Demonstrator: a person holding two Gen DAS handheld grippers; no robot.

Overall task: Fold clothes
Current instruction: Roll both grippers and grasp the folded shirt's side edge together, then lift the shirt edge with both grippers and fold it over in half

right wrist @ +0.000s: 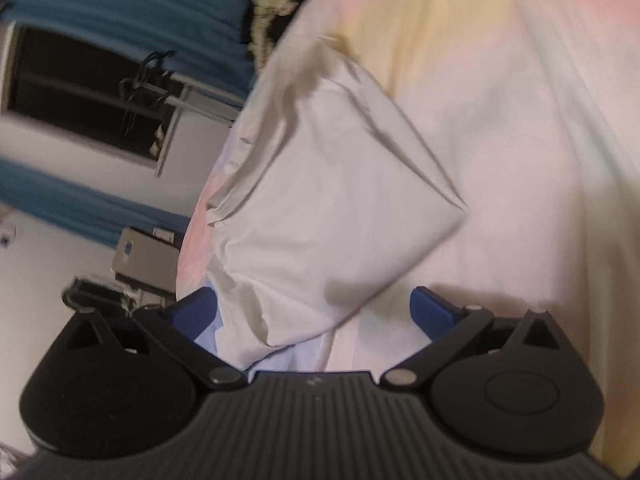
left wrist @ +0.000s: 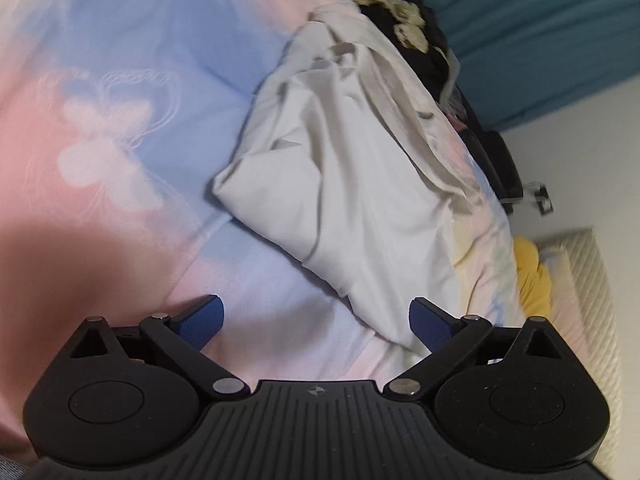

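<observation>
A crumpled white garment (left wrist: 344,184) lies on a bed cover (left wrist: 120,80) of pastel pink and blue. My left gripper (left wrist: 316,312) is open just short of it, its blue pads (left wrist: 202,320) wide apart over bare cover; the garment's near edge reaches toward the right pad. In the right wrist view the same white garment (right wrist: 320,216) fills the middle. My right gripper (right wrist: 312,304) is open too, with the garment's near fold lying between the spread pads (right wrist: 432,312); neither pad presses on it. Both views are tilted and blurred.
A black garment with a cream pattern (left wrist: 400,12) lies beyond the white one, also visible as the black garment (right wrist: 272,12) in the right view. A yellow cloth (left wrist: 532,280) sits at the bed's right edge. Teal curtains (right wrist: 120,0), a dark window (right wrist: 80,92) and a white wall stand behind.
</observation>
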